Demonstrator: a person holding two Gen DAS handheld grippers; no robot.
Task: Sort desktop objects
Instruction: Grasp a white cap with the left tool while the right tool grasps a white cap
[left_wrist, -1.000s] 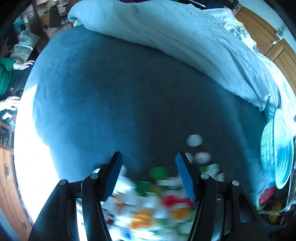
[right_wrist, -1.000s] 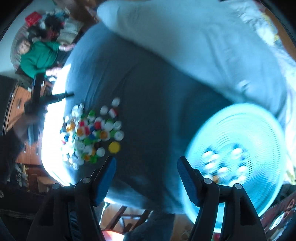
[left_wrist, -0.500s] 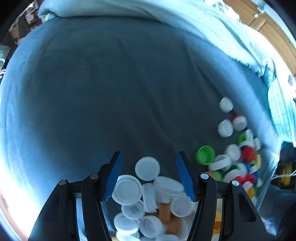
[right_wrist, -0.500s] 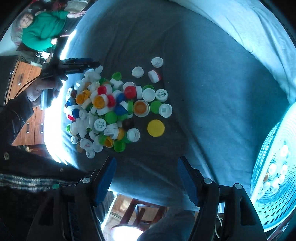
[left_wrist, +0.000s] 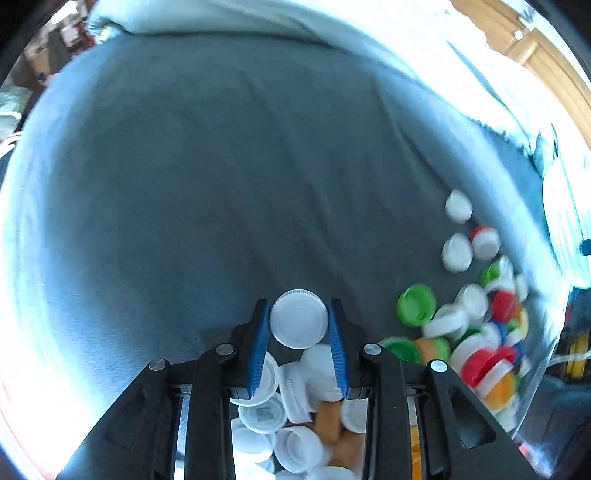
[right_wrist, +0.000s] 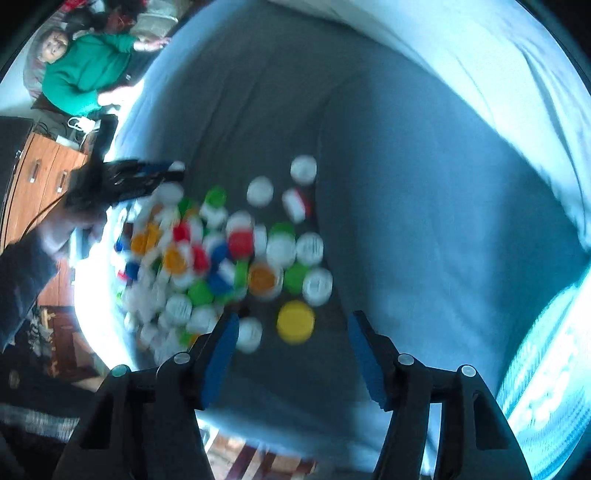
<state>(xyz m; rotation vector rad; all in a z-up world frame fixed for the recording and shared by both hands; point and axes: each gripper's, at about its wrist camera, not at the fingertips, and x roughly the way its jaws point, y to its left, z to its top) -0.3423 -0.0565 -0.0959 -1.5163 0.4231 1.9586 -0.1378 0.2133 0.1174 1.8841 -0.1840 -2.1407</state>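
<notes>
Your left claw (left_wrist: 299, 325) is closing on a white cap (left_wrist: 298, 319) by its rim, pads touching; lift carelessly and neighbouring caps just behind snag, while your right claw (right_wrist: 291, 343), narrowing but empty, hovers above the yellow cap (right_wrist: 295, 320).

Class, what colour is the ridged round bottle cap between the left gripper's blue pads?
White. The ridged round bottle cap shows best in the left wrist view.

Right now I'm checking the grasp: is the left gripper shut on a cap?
Closing on it: the left gripper has a white cap between both blue pads.
</notes>
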